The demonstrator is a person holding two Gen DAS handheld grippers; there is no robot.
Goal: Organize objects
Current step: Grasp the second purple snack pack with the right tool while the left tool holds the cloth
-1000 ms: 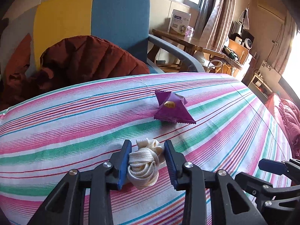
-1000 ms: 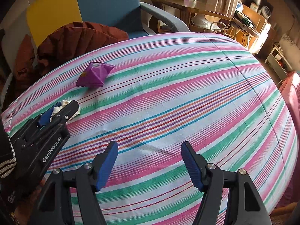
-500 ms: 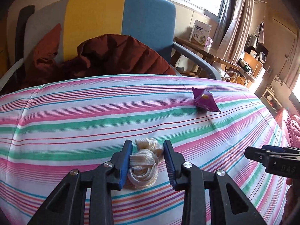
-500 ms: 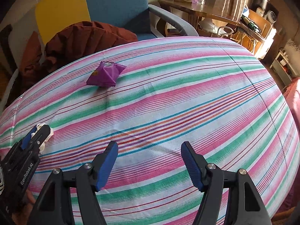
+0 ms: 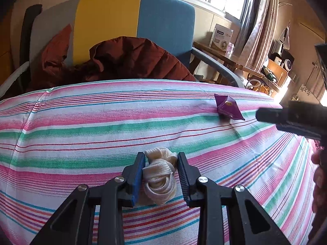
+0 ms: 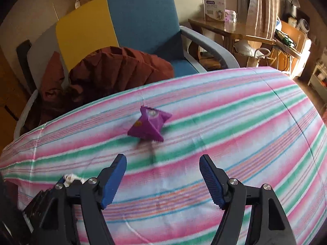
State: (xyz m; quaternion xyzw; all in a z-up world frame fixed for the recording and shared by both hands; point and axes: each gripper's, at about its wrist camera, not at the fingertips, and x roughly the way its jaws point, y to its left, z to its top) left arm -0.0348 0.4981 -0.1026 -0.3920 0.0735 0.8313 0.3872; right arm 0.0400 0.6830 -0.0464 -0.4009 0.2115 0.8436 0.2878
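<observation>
A cream rope bundle [image 5: 159, 175] sits between the blue pads of my left gripper [image 5: 161, 157], which is shut on it just above the striped cloth [image 5: 81, 126]. A purple snack packet [image 5: 227, 107] lies far right on the cloth, apart from the rope. In the right wrist view the same packet [image 6: 150, 123] lies a short way ahead of my right gripper [image 6: 162, 159]. Its jaws are opening and hold nothing. The right gripper [image 5: 290, 118] also shows at the right edge of the left wrist view. The rope [image 6: 69, 178] peeks out at the lower left.
Behind the cloth-covered surface stands a yellow and blue armchair [image 5: 163, 24] with a red-brown jacket [image 5: 132, 61] piled on it. A wooden desk with a white box [image 5: 221, 38] is at the back right. The cloth drops away at its far and right edges.
My left gripper carried the rope leftward, away from the purple packet, and its jaws narrowed slightly. My right gripper moved toward the packet, which now lies straight ahead of it.
</observation>
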